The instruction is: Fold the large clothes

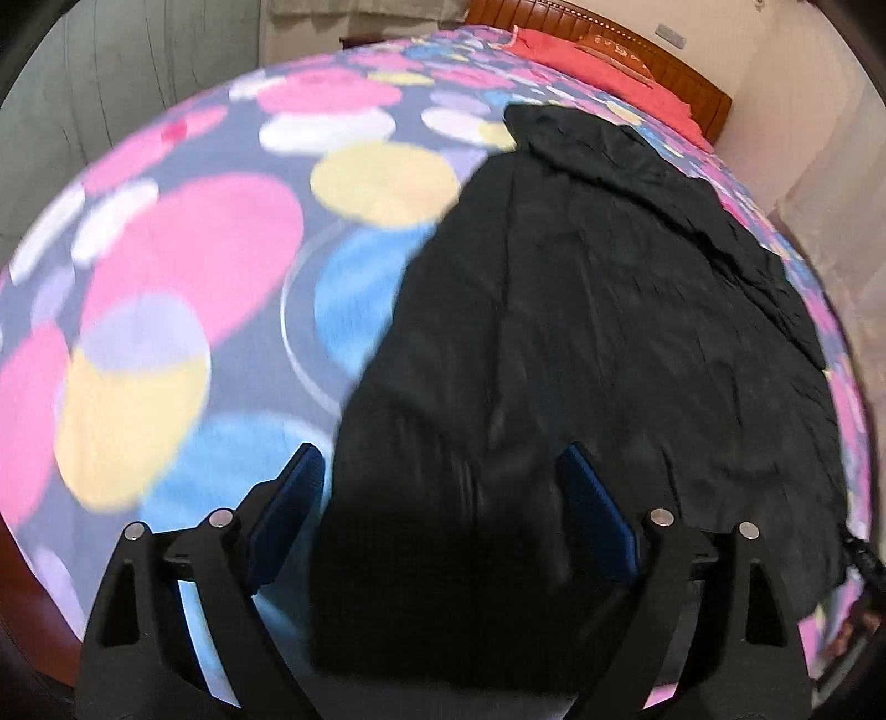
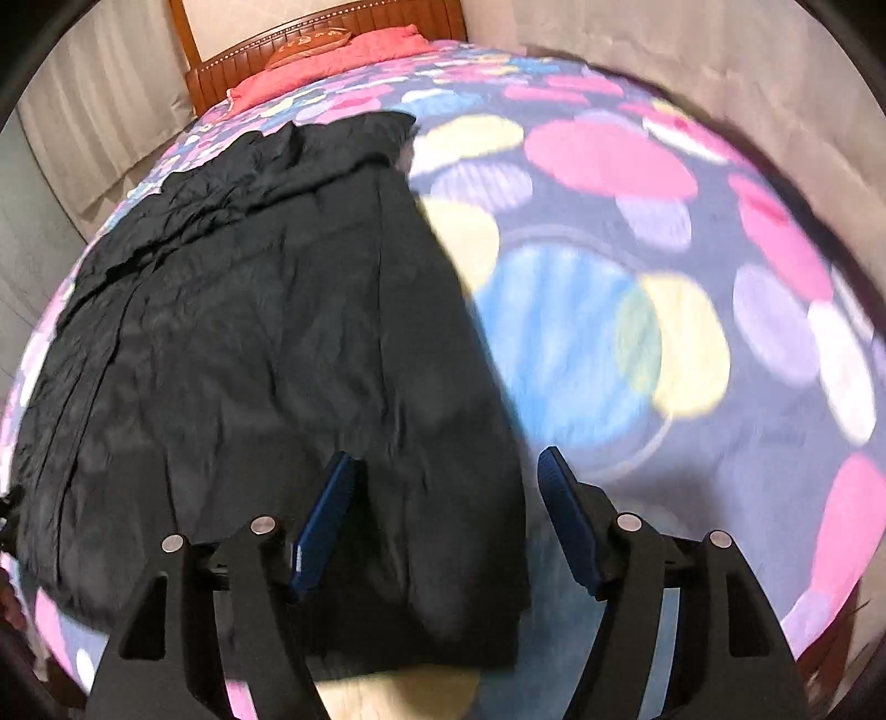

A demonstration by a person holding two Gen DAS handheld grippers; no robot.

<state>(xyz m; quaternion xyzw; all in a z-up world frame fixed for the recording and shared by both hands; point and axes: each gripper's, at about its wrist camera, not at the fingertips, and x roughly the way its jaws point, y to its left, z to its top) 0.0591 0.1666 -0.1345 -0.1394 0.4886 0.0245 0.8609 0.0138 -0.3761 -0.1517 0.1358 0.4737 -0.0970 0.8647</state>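
Note:
A large black garment (image 1: 581,343) lies spread flat on the bed, wrinkled, with a bunched edge along its far side. In the left wrist view my left gripper (image 1: 440,465) hangs above the garment's near left edge, jaws wide apart, nothing pressed between the blue pads (image 1: 590,509). The right wrist view shows the same black garment (image 2: 266,354) filling the left half. My right gripper (image 2: 446,471) hovers over its near right edge, open, with the cloth edge below the gap and the pads (image 2: 326,520) clear of it. Both views are motion-blurred.
The bed cover (image 1: 183,266) is grey with big pink, blue, yellow and white circles (image 2: 609,155). A red pillow (image 1: 598,72) and a wooden headboard (image 2: 310,50) stand at the far end. Curtains (image 2: 83,127) and pale walls surround the bed.

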